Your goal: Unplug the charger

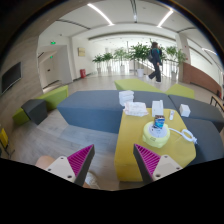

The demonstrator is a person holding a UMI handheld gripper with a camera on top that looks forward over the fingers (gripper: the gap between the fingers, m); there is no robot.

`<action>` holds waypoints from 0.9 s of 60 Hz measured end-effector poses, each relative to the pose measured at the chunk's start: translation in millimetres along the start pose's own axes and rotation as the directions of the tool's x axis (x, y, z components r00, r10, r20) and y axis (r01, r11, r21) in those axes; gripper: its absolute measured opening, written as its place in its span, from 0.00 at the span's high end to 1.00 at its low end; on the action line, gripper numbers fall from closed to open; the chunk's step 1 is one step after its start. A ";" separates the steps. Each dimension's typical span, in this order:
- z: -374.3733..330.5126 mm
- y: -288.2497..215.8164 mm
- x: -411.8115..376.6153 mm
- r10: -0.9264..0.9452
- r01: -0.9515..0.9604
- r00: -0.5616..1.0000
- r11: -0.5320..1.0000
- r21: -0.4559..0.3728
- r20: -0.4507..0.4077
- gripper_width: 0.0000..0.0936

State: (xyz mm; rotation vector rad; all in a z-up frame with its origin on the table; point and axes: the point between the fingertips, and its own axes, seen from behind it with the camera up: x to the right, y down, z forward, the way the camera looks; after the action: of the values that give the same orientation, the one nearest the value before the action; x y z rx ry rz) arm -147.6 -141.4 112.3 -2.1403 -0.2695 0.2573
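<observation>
**Charger waits on the yellow table**

Charger (157,125) sits on the yellow table (135,150), white cable (183,133) trailing beside it, well beyond the gripper (113,163) (fingers spread wide, holding nothing). A person (155,60) stands far off.

- Yellow-green rounded tabletop surface (150,150) carries white boxes (134,105).
- Blue-grey upholstered sofa blocks (90,110) meet lime-green cushioned seats (140,86).
- Magenta pads (78,160) line the jaws.
- Green potted plants (125,55) stand before pale walls.
</observation>
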 end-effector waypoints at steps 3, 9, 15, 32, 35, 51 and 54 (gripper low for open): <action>-7.1 -10.1 -28.5 0.021 -0.021 1.000 1.000 -0.009 0.005 0.12; 6.8 -14.8 7.1 0.015 -0.016 0.999 1.000 -0.015 -0.042 0.13; 26.8 -19.9 63.2 0.013 -0.013 0.992 1.000 -0.002 -0.124 0.13; 109.9 -46.7 176.5 0.040 -0.024 0.961 0.998 0.060 -0.274 0.13; 129.3 -54.1 189.7 0.057 -0.036 0.961 0.996 0.080 -0.271 0.13; 199.1 -59.7 209.1 0.023 0.026 0.953 0.987 0.160 -0.302 0.59; 199.0 -63.7 209.6 0.061 0.007 0.951 0.976 0.218 -0.302 0.62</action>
State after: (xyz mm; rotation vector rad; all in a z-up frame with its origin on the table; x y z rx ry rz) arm -10.4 110.7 40.3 -1.9330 -0.0280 -0.0331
